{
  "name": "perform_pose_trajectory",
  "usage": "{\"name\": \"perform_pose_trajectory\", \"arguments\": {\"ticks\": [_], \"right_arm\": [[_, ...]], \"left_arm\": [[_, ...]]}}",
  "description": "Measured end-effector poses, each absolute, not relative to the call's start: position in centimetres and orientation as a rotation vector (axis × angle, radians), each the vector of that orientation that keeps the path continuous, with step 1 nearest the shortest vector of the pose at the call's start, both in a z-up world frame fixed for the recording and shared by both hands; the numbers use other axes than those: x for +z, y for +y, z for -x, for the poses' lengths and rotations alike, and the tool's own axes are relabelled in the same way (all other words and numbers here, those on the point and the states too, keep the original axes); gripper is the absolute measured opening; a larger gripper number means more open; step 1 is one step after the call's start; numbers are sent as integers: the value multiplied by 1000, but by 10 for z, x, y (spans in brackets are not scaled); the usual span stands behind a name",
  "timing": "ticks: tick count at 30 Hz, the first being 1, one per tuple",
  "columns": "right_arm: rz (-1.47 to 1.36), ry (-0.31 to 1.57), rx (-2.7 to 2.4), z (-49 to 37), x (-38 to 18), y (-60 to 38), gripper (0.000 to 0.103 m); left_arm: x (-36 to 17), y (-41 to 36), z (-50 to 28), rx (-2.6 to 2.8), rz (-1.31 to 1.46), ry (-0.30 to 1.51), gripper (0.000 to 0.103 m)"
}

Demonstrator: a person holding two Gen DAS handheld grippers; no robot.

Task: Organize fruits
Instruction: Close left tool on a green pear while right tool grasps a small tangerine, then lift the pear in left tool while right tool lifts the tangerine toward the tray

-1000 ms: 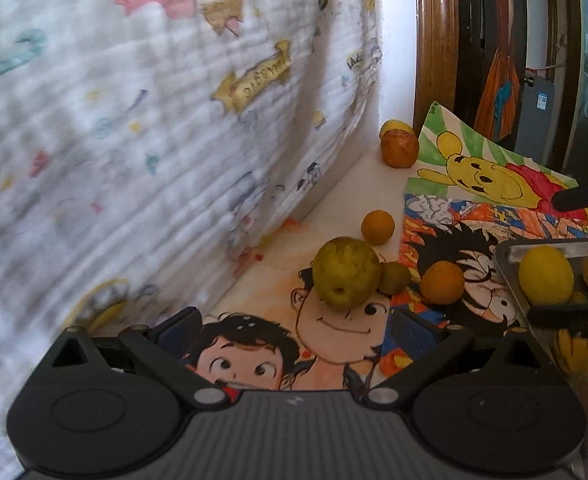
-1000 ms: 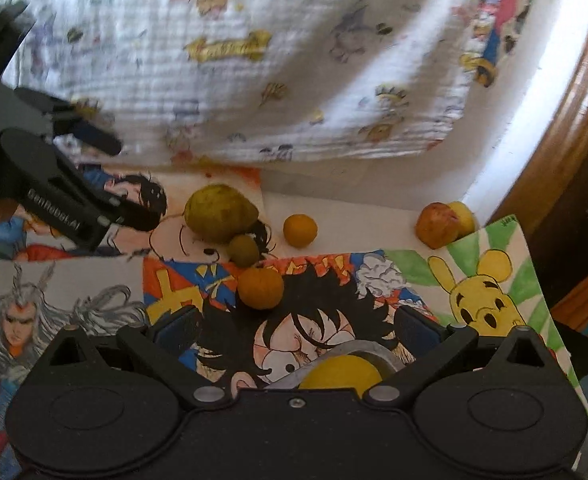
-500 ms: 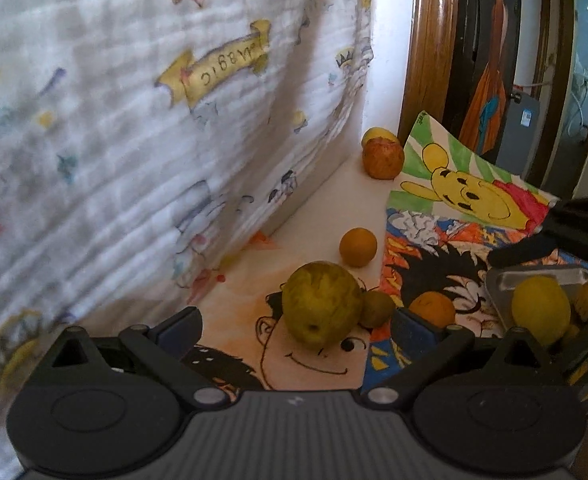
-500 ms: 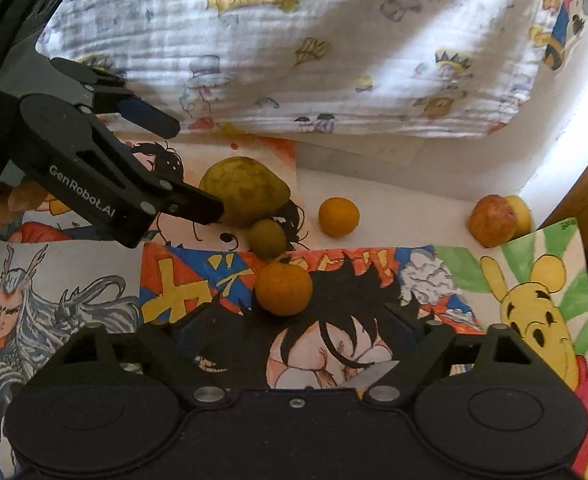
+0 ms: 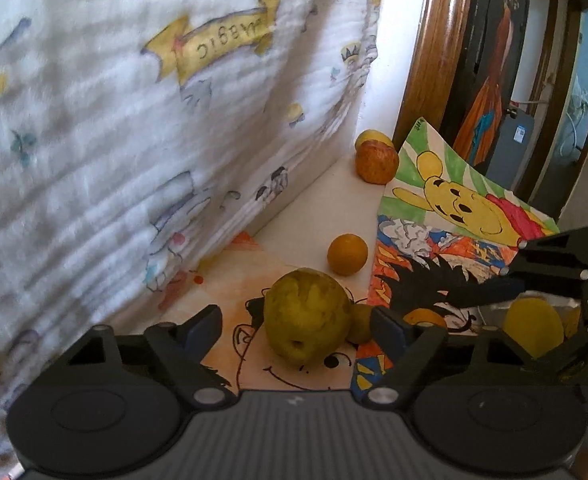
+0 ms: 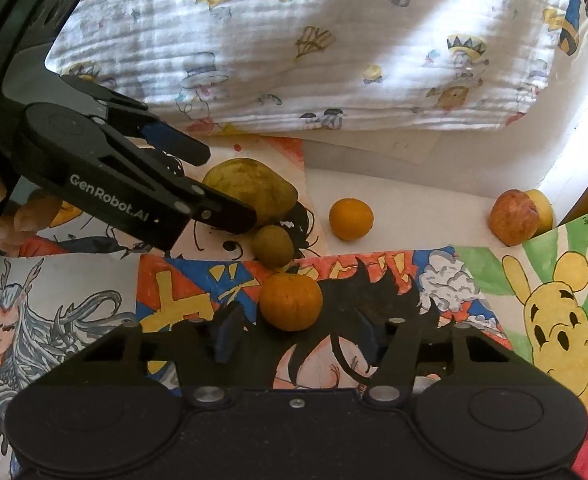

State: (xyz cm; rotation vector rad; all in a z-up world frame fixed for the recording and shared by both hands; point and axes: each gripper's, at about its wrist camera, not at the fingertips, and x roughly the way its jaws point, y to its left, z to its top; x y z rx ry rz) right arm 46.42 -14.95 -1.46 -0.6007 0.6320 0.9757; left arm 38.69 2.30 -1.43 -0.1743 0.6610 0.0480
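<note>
— Both claws have closed in: your left claw [image 5: 295, 322] now straddles the pear [image 5: 306, 316], unclenched.
— And the right claw [image 6: 294, 330]?
— Spread wide, orange [image 6: 290, 301] at its twelve o'clock on the counter [image 6: 413, 208]. Center before squeezing.

White lettering "GenRobot.AI" runs along the left tool [image 6: 210, 184]; a yellow banner printed on the cloth [image 6: 333, 40] reads "Magic", upside down; other small marks are too small to read
</note>
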Motion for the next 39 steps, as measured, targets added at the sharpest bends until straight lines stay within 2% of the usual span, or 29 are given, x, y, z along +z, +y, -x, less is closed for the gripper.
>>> {"name": "perform_pose_trajectory", "arguments": {"ticks": [11, 21, 25, 39], "right_arm": [[578, 650, 998, -467, -23, -145, 45], [555, 657, 994, -470, -25, -144, 44], [547, 656, 982, -471, -26, -143, 40], [483, 631, 966, -460, -17, -151, 38]], "left_arm": [[-21, 29, -395, 38, 238, 692, 68], [-24, 30, -398, 17, 275, 687, 56], [-23, 30, -397, 20, 282, 685, 55], [-22, 29, -372, 16, 294, 690, 55]]}}
